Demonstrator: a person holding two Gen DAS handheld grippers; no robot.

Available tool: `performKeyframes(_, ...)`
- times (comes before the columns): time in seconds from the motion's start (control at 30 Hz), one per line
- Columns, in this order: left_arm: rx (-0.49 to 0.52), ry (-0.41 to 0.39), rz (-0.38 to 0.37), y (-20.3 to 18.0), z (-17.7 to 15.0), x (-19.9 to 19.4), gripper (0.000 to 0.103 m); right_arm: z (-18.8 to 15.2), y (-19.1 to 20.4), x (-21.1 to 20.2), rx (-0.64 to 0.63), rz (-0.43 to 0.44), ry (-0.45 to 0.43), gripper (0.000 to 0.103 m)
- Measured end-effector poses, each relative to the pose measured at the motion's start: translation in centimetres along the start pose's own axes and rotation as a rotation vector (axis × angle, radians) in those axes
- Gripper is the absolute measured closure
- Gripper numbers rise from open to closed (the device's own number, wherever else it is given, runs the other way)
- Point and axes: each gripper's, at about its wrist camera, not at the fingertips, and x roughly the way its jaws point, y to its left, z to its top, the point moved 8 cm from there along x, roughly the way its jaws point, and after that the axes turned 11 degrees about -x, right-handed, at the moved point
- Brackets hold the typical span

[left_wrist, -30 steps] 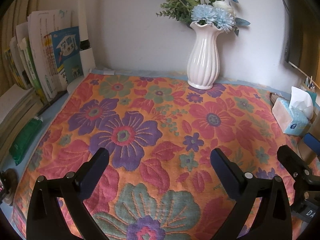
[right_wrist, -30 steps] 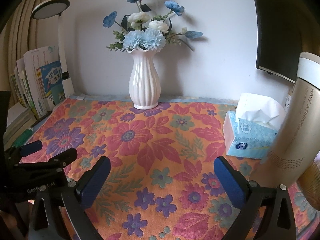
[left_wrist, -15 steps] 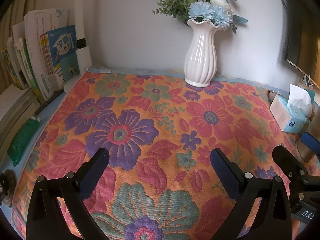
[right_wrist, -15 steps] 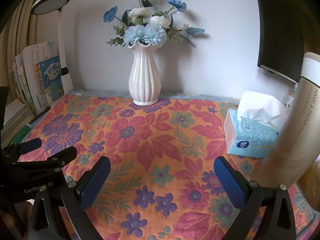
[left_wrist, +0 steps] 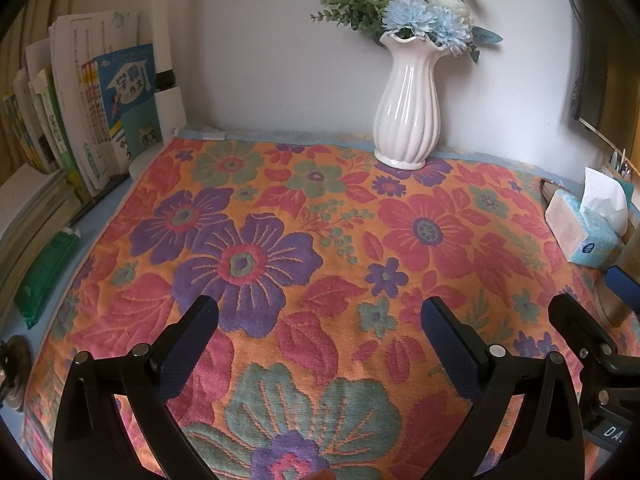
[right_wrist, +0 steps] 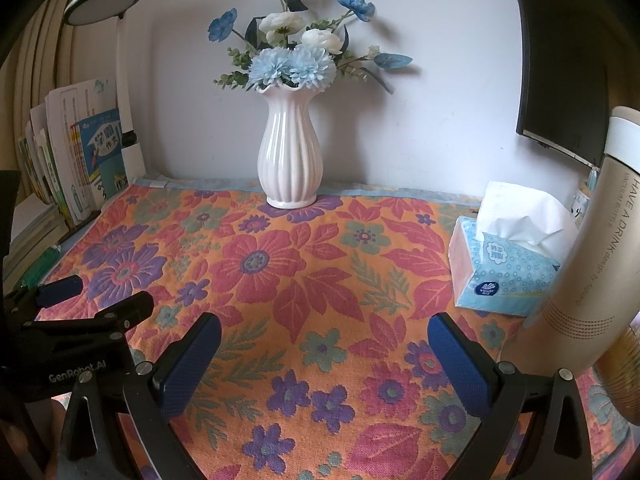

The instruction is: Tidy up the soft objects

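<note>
Orange floral woven cloth lies flat over the surface, reaching the white ribbed vase. Left tool and right tool hover above it, fingers apart, empty. Likely next: grip an edge.

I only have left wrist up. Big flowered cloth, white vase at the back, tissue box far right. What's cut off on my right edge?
Observer: A tall beige vacuum bottle stands upright just right of the tissue box, on the floral cloth; right wrist shows it whole.
Operator: Anything above the books on the left? My frame cuts there.
Observer: A white desk lamp with a round head rises behind the books.
Operator: Right gripper state?
Observer: The right gripper is open, empty, above the cloth, as is the left gripper.
</note>
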Motion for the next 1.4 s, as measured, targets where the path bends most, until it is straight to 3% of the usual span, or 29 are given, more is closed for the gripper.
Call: performKeyframes(1.4, 0.051, -0.017, 0.025, -0.52, -0.07, -0.10, 0.002, 0.06, 0.22, 0.17, -0.010, 0.002, 0.007, 0.000)
